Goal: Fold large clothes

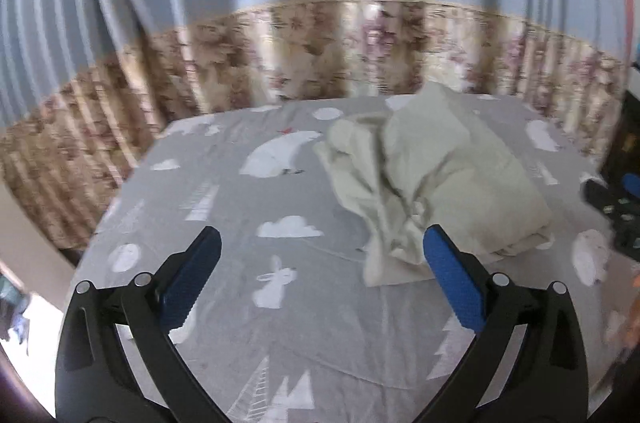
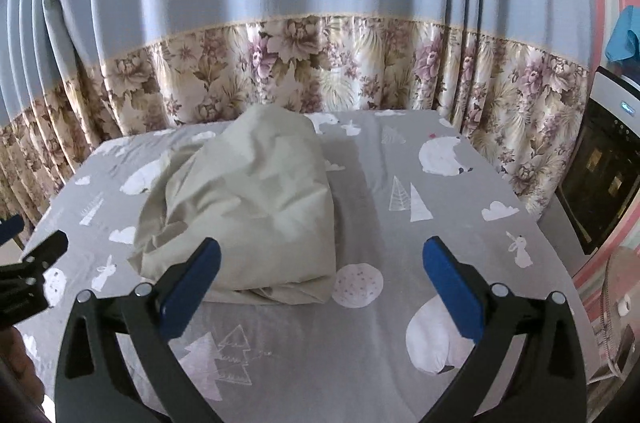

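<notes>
- A cream garment (image 2: 248, 207) lies in a loose heap on a grey bedsheet (image 2: 400, 223) printed with white bears, rabbits and trees.
- The heap sits toward the left of the bed in the right wrist view, and toward the right in the left wrist view.
- The left gripper (image 1: 322, 263) hovers above the sheet, fingers spread wide, nothing between them.
- The right gripper (image 2: 322, 263) likewise hangs with fingers spread and empty, the heap's near edge just beyond its left finger.
- Blue and floral curtains (image 2: 320, 63) hang at the far side.
- Judgement: the heap looks bulky rather than flat, so each gripper would best pinch a separate near corner and pull the cloth apart before creasing.
</notes>
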Motion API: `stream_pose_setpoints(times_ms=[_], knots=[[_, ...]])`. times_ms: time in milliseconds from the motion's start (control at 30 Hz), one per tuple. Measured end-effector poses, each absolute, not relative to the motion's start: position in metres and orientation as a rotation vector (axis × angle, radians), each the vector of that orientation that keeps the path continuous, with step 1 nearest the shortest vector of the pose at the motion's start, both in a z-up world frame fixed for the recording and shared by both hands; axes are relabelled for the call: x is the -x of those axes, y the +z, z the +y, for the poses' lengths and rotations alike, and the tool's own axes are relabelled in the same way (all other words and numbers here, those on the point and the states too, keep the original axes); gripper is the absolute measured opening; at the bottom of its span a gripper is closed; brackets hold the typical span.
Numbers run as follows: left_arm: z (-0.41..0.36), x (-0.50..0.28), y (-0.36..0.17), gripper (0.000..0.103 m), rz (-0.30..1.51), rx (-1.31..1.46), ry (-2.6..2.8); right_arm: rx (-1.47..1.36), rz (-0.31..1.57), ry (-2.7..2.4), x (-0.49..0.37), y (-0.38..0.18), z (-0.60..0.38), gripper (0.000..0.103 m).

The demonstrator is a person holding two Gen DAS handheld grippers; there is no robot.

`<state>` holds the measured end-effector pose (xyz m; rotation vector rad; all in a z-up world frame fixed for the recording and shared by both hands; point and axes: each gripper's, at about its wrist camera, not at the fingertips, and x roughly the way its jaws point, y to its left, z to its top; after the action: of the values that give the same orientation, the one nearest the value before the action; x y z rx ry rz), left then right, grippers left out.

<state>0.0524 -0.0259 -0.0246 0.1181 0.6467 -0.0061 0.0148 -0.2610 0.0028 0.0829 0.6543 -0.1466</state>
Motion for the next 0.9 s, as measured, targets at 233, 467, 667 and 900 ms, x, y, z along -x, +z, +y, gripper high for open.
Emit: stream_pose_setpoints(times_ms=[233,467,667,900], knots=[[-0.019,-0.041,-0.004,0.1,0.619,-0.096,-0.01,-0.06,0.621,-0.16,-0.002,0.025,-0.258,0.101],[-0.003,-0.032,0.012,0.1,0.599,-0.028,-0.012,-0.083,0.587,-0.183,0.007,0.034,-0.266,0.101],[-0.001,-0.028,0.015,0.1,0.582,-0.045,0.011,-0.086,0.585,-0.182,0.008,0.035,-0.267,0.101],[0.001,-0.026,0.018,0.1,0.567,-0.046,0.014,-0.069,0.586,-0.197,0.009,0.034,-0.264,0.101]])
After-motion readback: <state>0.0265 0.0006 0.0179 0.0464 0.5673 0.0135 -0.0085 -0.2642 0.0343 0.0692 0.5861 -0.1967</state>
